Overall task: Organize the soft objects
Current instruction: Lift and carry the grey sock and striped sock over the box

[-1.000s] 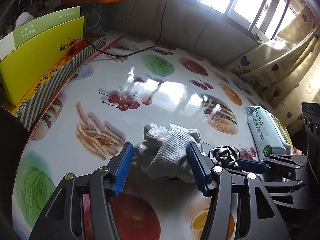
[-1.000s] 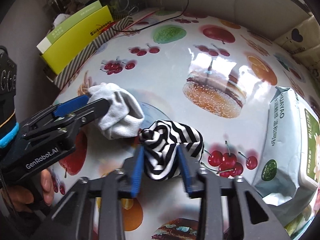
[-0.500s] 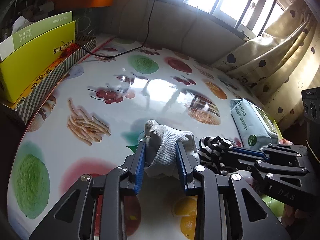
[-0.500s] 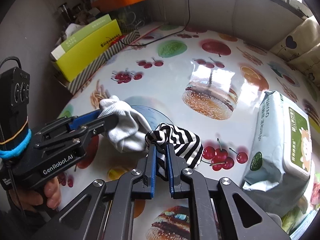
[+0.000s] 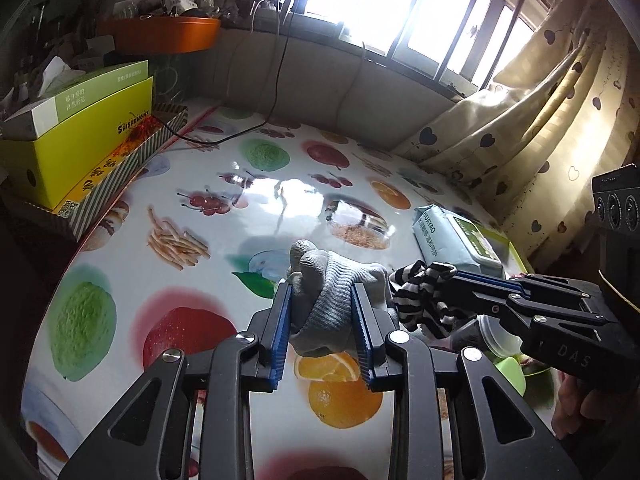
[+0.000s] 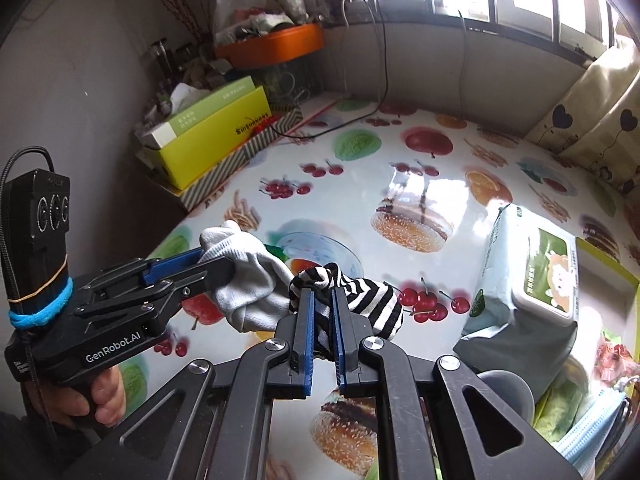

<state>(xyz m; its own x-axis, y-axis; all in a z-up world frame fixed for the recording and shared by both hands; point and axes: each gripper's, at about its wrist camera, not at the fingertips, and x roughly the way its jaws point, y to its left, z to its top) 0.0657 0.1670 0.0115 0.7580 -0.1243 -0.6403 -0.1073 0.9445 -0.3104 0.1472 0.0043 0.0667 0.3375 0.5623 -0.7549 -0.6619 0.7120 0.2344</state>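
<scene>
The left gripper (image 5: 322, 312) has its jaws clamped on a bundled grey knitted sock (image 5: 328, 300), held clear above the glossy fruit-and-burger printed worktop (image 5: 200, 184). Just beside it, the right gripper (image 6: 320, 312) has its jaws pinched tight on a black-and-white striped fabric bundle (image 6: 368, 300), also lifted off the surface; the two bundles nearly touch. Beyond them to the right lies a pale green wet-wipes pack (image 6: 524, 268). At the far left edge stands a yellow-green cardboard box (image 5: 80, 152), an orange tray (image 5: 160, 34) behind it.
</scene>
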